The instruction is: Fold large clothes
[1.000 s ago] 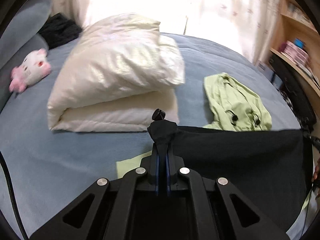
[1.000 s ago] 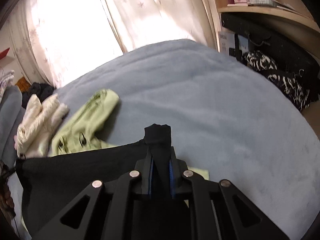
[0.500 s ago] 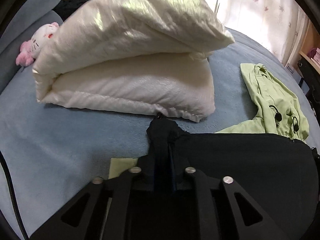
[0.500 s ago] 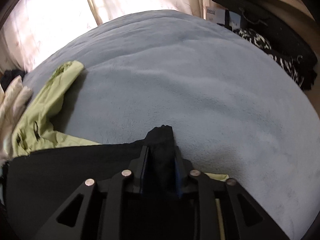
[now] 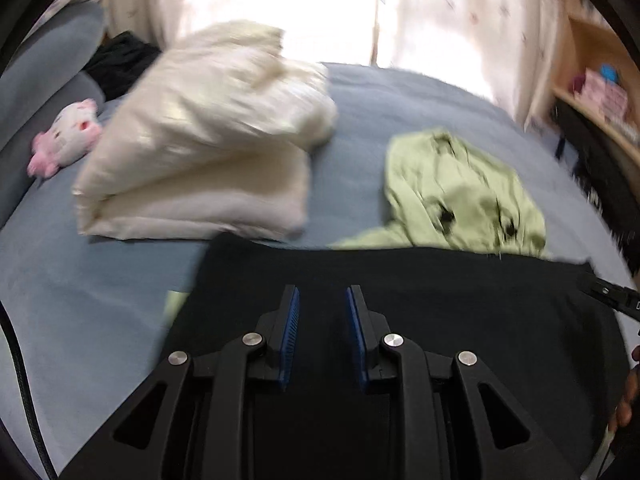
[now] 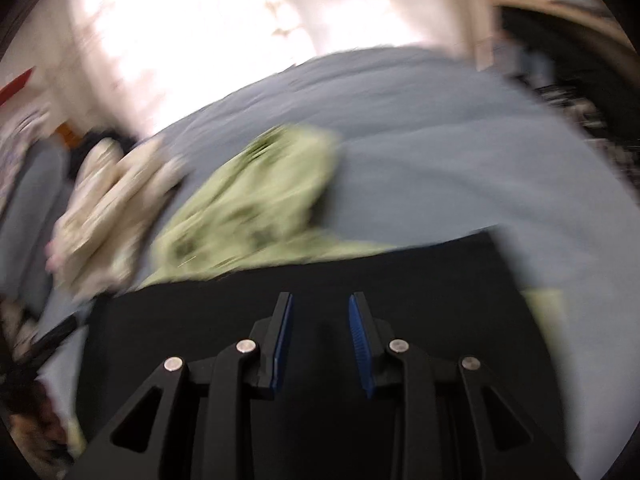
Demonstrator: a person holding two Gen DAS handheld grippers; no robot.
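My left gripper (image 5: 322, 300) is spread apart with nothing between its blue pads (image 5: 291, 316), hanging over the black garment (image 5: 420, 300), which lies flat on the blue bed (image 5: 100, 292). My right gripper (image 6: 320, 308) is likewise spread and empty above the same cloth (image 6: 400, 280). Beyond its far edge lies a green jacket (image 5: 460, 192), part of it under the black cloth; two white pillows (image 5: 208, 152) are stacked to the left.
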